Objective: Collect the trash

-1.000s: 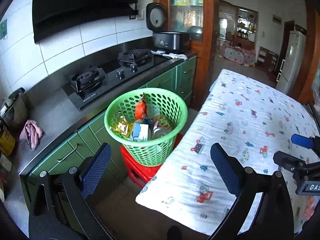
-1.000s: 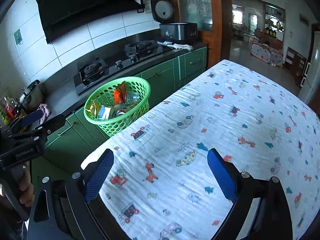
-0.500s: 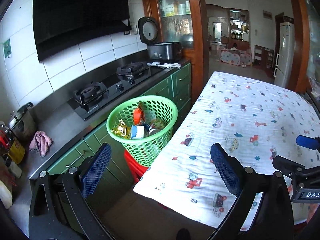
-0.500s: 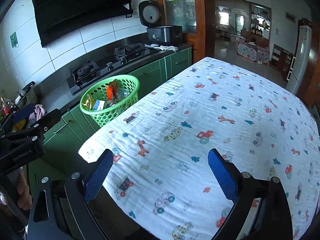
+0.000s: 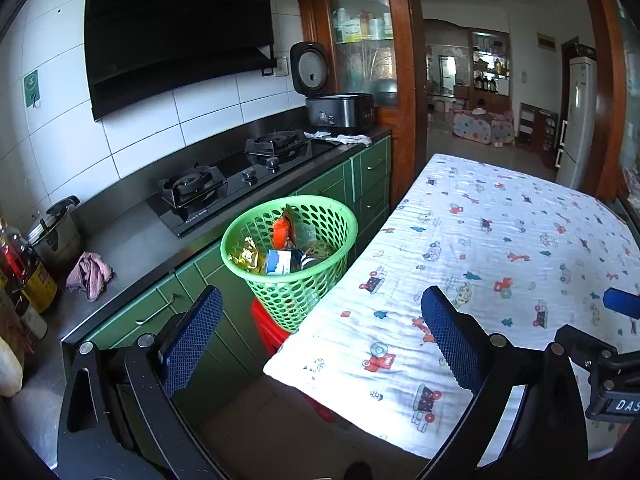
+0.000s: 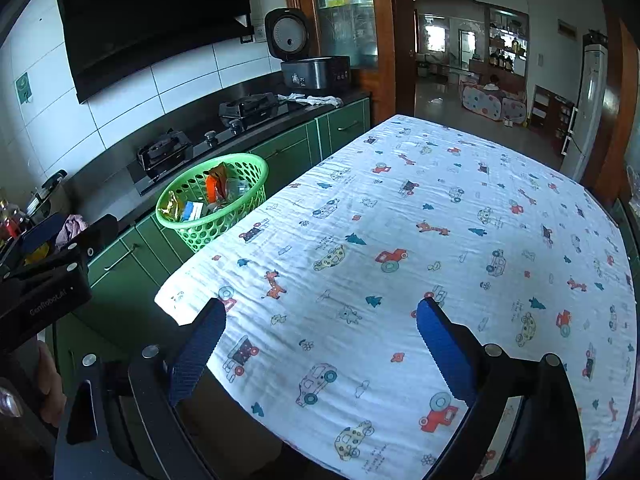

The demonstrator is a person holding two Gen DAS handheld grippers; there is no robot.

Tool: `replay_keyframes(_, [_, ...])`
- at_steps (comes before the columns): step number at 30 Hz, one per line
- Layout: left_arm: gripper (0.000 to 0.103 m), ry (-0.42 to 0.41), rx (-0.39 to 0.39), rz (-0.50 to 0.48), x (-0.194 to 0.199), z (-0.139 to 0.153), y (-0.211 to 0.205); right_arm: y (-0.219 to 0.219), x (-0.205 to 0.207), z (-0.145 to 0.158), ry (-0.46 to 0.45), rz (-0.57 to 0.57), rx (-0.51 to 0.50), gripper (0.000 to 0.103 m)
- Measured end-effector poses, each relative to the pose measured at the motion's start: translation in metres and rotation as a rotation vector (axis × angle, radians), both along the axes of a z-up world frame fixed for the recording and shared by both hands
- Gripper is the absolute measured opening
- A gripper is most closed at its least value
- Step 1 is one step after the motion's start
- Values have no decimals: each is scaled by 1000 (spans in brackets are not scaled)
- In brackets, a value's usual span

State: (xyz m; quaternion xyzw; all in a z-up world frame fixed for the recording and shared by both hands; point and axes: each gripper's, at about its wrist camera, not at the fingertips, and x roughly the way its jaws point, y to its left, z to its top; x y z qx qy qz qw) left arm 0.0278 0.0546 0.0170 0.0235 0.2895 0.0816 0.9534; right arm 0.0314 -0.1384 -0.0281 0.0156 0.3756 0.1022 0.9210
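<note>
Both grippers, left point(image 5: 320, 332) and right point(image 6: 320, 344), fingers released, empty; green basket point(image 5: 340, 216) holds trash beside tabletop point(image 6: 400, 220).

A gas hob point(image 5: 236, 184) and open rice cooker point(image 5: 336, 100) sit on the dark counter point(image 5: 132, 240).

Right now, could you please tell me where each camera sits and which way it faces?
Left wrist: on the left gripper, above the near table corner, facing the green basket and stove; its own open fingers and the right gripper at the right edge show.
Right wrist: on the right gripper, over the tablecloth, facing the far doorway; its open fingers, the left gripper and a hand show.
Shared: basket, stove, rice cooker, tablecloth.
</note>
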Motion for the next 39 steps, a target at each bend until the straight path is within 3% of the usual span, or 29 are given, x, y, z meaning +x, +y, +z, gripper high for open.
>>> replay_keyframes(19, [98, -13, 13, 25, -9, 3, -1, -4, -6, 5, -10, -14, 2, 93])
replay_keyframes(39, [98, 25, 34, -23, -20, -10, 3, -9, -6, 7, -12, -22, 10, 94])
